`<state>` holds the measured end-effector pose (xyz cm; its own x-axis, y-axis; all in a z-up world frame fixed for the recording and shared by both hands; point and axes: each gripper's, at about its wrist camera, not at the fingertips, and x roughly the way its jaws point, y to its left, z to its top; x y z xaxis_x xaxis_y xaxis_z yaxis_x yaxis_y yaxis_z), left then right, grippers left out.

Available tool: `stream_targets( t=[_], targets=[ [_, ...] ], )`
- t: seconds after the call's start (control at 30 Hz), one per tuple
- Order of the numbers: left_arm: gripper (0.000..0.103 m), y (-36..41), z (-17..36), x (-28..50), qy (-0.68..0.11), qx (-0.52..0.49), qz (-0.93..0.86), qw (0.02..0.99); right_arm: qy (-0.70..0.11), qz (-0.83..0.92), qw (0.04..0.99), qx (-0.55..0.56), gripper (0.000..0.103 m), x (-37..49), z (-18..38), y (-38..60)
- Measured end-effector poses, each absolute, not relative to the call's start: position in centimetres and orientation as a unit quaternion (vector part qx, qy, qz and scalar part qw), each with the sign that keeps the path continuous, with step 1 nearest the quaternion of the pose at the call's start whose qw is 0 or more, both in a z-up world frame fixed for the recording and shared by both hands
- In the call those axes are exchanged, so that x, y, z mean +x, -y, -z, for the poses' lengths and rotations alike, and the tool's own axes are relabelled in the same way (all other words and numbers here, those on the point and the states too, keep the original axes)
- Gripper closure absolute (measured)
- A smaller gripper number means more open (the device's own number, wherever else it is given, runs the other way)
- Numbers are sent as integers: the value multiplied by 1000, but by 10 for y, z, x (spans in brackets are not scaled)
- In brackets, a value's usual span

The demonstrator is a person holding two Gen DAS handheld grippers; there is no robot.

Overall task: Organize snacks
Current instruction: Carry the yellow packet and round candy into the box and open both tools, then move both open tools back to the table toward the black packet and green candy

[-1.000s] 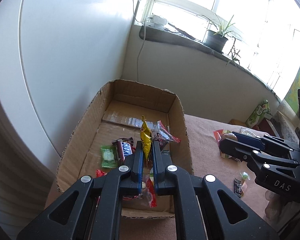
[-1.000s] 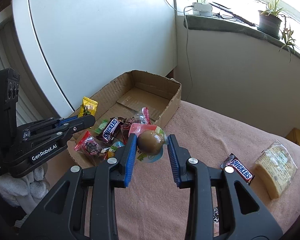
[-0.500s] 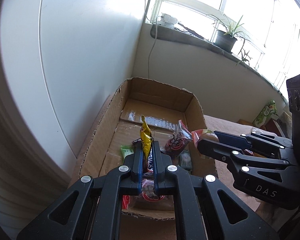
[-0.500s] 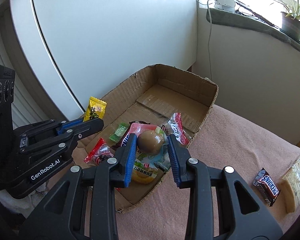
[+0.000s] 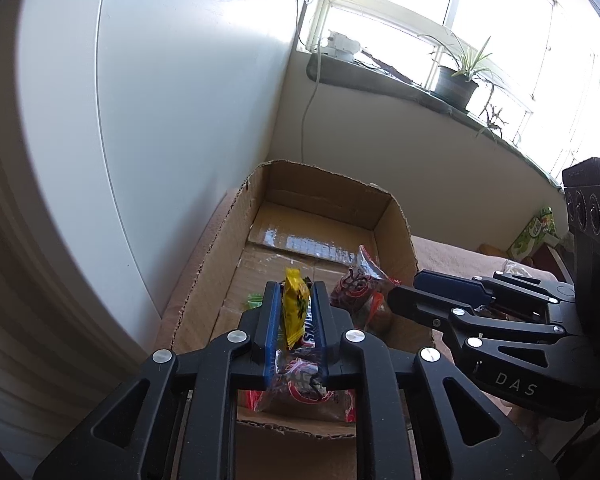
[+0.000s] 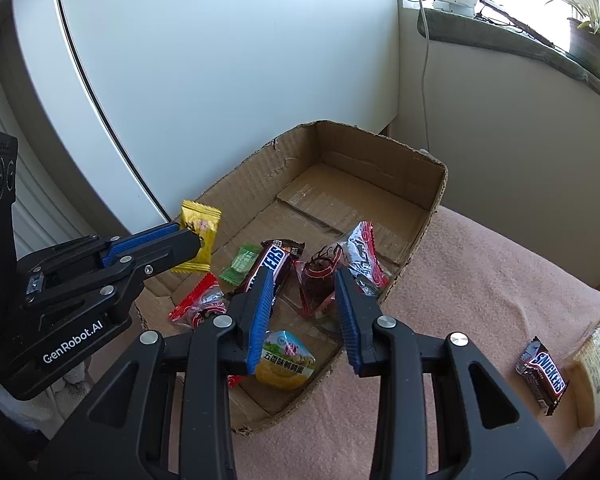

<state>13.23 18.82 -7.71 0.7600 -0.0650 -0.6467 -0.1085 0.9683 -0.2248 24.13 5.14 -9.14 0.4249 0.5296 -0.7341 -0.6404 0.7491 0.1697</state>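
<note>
Hovering over the cardboard box point(image 6: 428, 196), the left gripper point(image 5: 295, 308) (jaws just easing apart) loosely brackets a yellow packet point(image 5: 294, 308); the right gripper point(image 6: 302, 312) stands open, empty.

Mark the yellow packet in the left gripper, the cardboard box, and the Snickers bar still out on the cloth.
yellow packet point(image 6: 199, 236): right wrist view, middle of the wrapper face.
cardboard box point(image 6: 380, 148): right wrist view, far wall.
Snickers bar point(image 6: 543, 374): right wrist view, on the printed logo.
</note>
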Motion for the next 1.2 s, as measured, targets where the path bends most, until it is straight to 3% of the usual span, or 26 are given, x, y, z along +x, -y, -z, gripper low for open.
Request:
stream_targets(
  t=[0.13,0.23,0.43,0.77,1.2],
  targets=[
    [88,-187,75,130,-343,-124,-14,931,-400,-339,849,-66,49,239,88,-45],
    [88,-185,73,128,-342,-125,-13,931,-397,-335,852,-61,48,236,84,-37],
    [85,-175,66,120,-336,-123,-5,934,-386,-321,863,-58,32,226,75,-18],
    [75,-139,50,106,-321,-116,31,940,-369,-282,884,-43,32,203,56,50],
    [74,-64,58,103,-339,-107,111,928,-403,-194,894,-22,32,186,81,164]
  ],
)
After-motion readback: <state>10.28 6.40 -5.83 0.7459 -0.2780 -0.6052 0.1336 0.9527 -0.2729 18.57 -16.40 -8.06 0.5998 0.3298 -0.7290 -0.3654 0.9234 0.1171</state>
